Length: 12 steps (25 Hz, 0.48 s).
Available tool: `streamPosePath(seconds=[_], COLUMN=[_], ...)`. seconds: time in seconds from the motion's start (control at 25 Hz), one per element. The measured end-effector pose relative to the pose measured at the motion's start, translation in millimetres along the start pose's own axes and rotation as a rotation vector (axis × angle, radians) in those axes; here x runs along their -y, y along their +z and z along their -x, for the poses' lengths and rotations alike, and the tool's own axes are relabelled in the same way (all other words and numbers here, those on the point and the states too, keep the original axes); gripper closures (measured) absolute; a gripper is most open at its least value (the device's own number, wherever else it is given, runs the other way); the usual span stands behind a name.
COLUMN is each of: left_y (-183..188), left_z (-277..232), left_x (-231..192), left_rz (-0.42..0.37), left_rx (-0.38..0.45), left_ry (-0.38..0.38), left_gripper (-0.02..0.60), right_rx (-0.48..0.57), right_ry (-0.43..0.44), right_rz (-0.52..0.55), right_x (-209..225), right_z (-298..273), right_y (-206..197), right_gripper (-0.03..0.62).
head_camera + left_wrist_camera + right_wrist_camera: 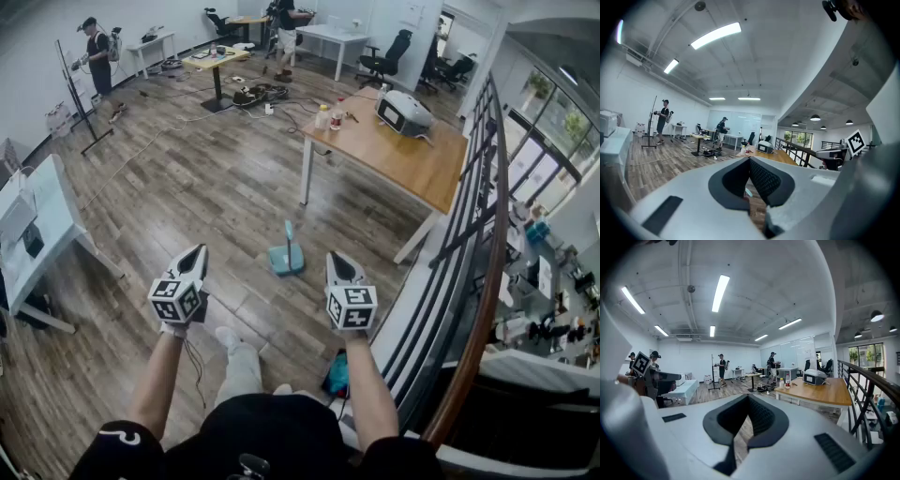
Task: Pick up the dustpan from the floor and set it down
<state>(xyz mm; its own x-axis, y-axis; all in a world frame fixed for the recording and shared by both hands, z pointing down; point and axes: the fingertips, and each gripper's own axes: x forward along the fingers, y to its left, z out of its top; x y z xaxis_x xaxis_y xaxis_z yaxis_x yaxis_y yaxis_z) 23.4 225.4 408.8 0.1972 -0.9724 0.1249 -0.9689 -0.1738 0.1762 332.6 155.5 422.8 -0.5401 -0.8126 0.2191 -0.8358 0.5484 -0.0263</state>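
A teal dustpan [286, 257] stands on the wooden floor with its handle upright, a little ahead of me and between my two grippers. My left gripper [199, 251] hovers to the left of it and nearer to me, its jaws shut with nothing in them. The right gripper [336, 256] is level with it on the dustpan's right, also shut and empty. In the left gripper view the jaw tips [750, 160] meet, and a sliver of the teal dustpan [747, 192] shows below them. The right gripper view has its tips [748, 397] meeting over bare floor.
A wooden table [412, 164] with a white device [404, 112] and bottles stands beyond the dustpan to the right. A black railing [473, 225] runs down the right side. A white table [42, 230] is at the left. People, desks and floor cables are far back.
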Motion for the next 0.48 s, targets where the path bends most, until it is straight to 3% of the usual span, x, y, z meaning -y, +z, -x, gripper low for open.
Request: streamPosePath(seconds=[0.48], left_y=[-3.0], left_z=[-43.0], left_x=[-13.5], left_rz=[0.009], left_rx=[-0.024], left_ry=[-0.01], left_gripper=[0.584], right_rx=[-0.016], right_ry=[-0.009], right_rz=[-0.006], right_x=[16.7], right_z=[-40.2], right_y=[-1.4], right_gripper=[0.599])
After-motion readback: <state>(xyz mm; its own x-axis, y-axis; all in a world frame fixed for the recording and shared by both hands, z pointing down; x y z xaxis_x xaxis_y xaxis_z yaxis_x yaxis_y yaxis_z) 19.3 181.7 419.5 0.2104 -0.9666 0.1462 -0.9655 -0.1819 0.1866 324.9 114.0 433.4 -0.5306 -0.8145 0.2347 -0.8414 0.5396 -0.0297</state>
